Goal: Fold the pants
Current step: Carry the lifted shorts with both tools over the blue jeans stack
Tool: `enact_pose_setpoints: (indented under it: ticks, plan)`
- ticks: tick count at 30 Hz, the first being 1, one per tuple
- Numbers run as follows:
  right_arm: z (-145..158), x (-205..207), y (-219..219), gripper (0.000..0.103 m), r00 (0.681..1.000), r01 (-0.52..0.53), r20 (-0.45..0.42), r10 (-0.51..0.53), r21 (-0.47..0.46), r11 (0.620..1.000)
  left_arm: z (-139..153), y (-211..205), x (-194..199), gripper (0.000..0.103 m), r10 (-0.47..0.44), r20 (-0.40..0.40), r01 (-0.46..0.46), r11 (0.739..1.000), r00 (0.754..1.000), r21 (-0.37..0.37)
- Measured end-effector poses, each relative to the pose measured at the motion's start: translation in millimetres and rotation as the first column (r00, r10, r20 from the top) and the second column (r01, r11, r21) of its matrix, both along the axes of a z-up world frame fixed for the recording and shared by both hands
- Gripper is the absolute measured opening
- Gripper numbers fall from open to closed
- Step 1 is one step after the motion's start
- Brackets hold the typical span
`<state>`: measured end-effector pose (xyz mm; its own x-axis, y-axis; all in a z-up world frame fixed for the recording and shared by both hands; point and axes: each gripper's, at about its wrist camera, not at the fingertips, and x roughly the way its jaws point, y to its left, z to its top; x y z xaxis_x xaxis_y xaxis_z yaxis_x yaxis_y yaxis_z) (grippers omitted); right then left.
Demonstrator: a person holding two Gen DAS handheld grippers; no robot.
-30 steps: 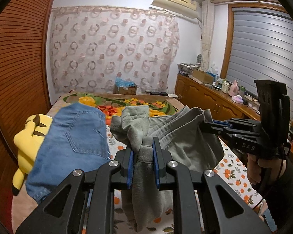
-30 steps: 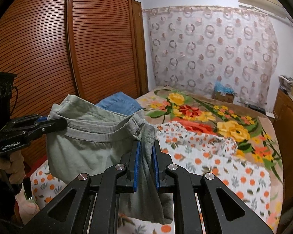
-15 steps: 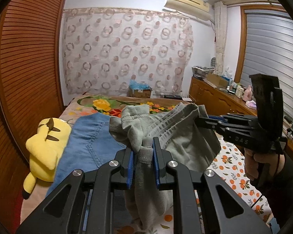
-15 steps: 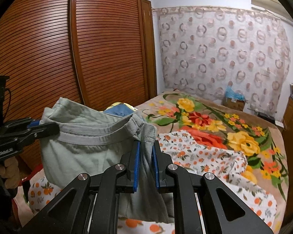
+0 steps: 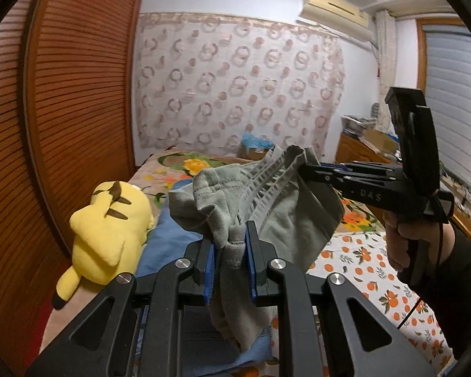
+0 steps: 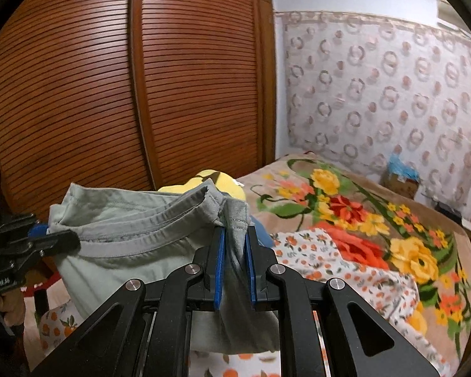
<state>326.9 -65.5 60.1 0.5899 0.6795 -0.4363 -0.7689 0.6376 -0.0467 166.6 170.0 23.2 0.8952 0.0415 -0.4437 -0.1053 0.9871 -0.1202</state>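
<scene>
Grey pants (image 5: pixel 276 207) waistband stretched sideways between left gripper (image 5: pixel 230 245) and right gripper (image 6: pixel 234 248), both clamped on it.

Soft, even indoor light fills both views with no hard shadows, the fisheye bending the slatted wardrobe doors (image 6: pixel 110 94) into curves and blacking out the corners, a slight motion smear on the circle-patterned curtain (image 5: pixel 235 88), and dull glints on the nearby rivets.
</scene>
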Motion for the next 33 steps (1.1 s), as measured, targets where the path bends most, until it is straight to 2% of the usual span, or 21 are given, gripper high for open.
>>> enact_pose_setpoints:
  ticks: [7, 16, 23, 30, 33]
  plan:
    - [-9, 31, 23, 0.012, 0.999, -0.047, 0.001, 0.047, -0.032, 0.998, -19, 14, 0, 0.018, 0.081, -0.021, -0.081, 0.996, 0.997, -0.033]
    - [-10, 59, 52, 0.012, 0.994, -0.108, -0.018, 0.107, -0.059, 0.992, -31, 22, -2, 0.018, 0.137, -0.031, -0.139, 0.989, 0.990, -0.057]
    - [-13, 65, 77, 0.012, 0.983, -0.180, 0.005, 0.181, -0.096, 0.979, -39, 24, -12, 0.018, 0.177, -0.049, -0.180, 0.980, 0.983, -0.079]
    - [-23, 75, 98, 0.012, 0.974, -0.225, -0.022, 0.224, -0.133, 0.965, -54, 33, -14, 0.018, 0.213, -0.096, -0.222, 0.970, 0.972, -0.094]
    - [-23, 80, 102, 0.012, 0.974, -0.226, -0.036, 0.223, -0.134, 0.965, -55, 34, -13, 0.022, 0.220, -0.105, -0.230, 0.968, 0.970, -0.096]
